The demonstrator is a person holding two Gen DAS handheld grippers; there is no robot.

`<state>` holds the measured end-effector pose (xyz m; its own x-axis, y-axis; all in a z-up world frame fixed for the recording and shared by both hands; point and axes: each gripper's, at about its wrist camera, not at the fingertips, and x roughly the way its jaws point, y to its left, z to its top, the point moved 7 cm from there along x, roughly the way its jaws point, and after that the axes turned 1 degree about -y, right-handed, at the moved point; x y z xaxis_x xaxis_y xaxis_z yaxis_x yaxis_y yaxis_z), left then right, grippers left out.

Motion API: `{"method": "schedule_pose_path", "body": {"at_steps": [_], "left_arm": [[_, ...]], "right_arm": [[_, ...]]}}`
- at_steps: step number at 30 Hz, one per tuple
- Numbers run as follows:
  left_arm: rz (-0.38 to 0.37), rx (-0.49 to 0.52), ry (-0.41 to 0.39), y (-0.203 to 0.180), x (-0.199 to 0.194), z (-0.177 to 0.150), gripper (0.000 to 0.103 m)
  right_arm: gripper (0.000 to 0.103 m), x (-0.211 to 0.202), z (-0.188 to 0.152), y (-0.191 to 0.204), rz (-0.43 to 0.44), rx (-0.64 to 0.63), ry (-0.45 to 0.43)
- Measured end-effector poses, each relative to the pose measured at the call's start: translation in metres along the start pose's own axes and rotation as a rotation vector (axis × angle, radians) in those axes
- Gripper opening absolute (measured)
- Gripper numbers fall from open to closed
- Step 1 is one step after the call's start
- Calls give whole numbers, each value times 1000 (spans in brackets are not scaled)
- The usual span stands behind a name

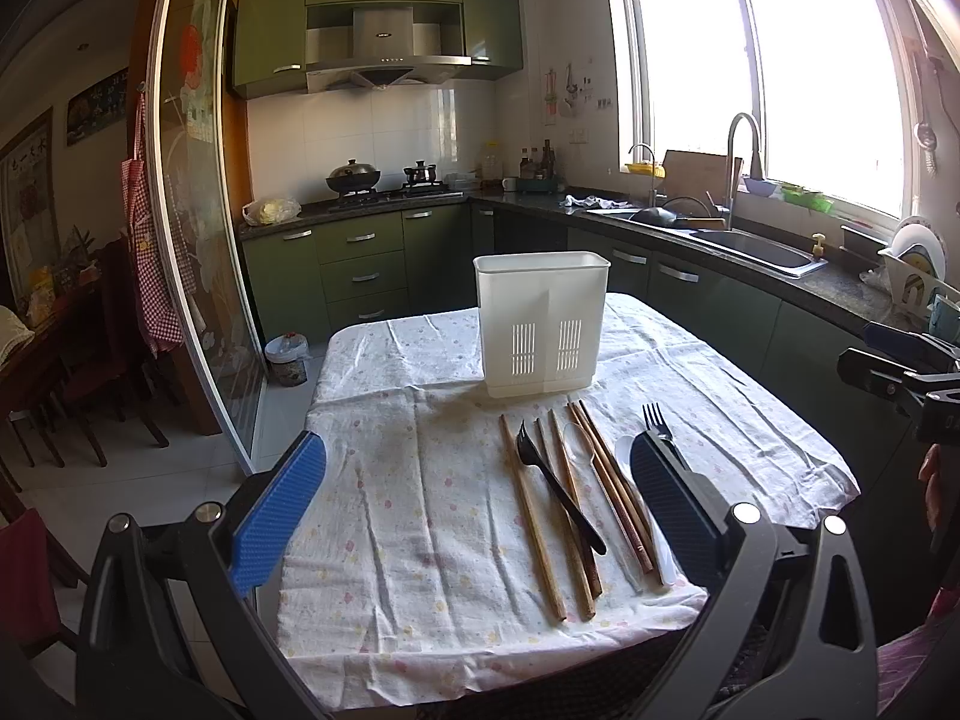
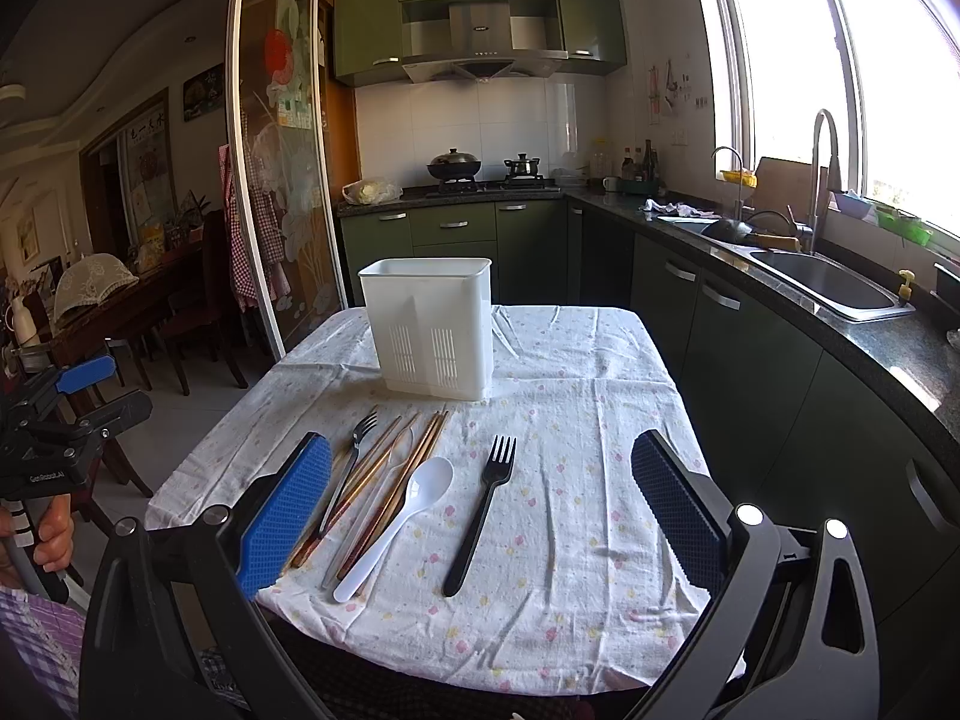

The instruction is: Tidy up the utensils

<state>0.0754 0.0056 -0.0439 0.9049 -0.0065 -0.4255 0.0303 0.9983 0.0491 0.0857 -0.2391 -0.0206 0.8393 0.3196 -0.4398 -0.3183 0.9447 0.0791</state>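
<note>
Both grippers, left [image 1: 477, 510] and right [image 2: 480, 510], hang wide open and empty. Wooden chopsticks [image 1: 534, 516], a black plastic fork [image 2: 480, 516] and a white plastic spoon [image 2: 399, 525] lie loose on the floral tablecloth [image 2: 570, 570]. At twelve o'clock stands the white slotted plastic holder [image 2: 429, 330], so by my reckoning nothing is sorted yet.

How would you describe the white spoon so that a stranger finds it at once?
Start at the white utensil holder standing on the cloth-covered table. In front of it lies a bundle of wooden chopsticks. The white spoon rests on that bundle's right edge, the only opaque white piece there.
</note>
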Motion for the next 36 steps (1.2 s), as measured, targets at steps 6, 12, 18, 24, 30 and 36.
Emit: {"method": "schedule_pose_path", "body": {"at_steps": [6,12,18,24,30,36], "left_arm": [[0,1,0,0,0,0,97],[-1,0,0,0,0,0,97],[-9,-10,63,2,19,3,97],[-59,-94,308,5,92,2,97],[-82,-119,620,-7,174,-24,97],[-75,-188,764,-14,219,-38,86]], "right_arm": [[99,0,0,0,0,1,0],[99,5,-5,0,3,2,7],[99,20,-7,0,40,8,62],[99,71,-8,-13,138,85,287],[99,120,-12,-25,189,178,458],[99,149,-17,-32,170,204,501]]}}
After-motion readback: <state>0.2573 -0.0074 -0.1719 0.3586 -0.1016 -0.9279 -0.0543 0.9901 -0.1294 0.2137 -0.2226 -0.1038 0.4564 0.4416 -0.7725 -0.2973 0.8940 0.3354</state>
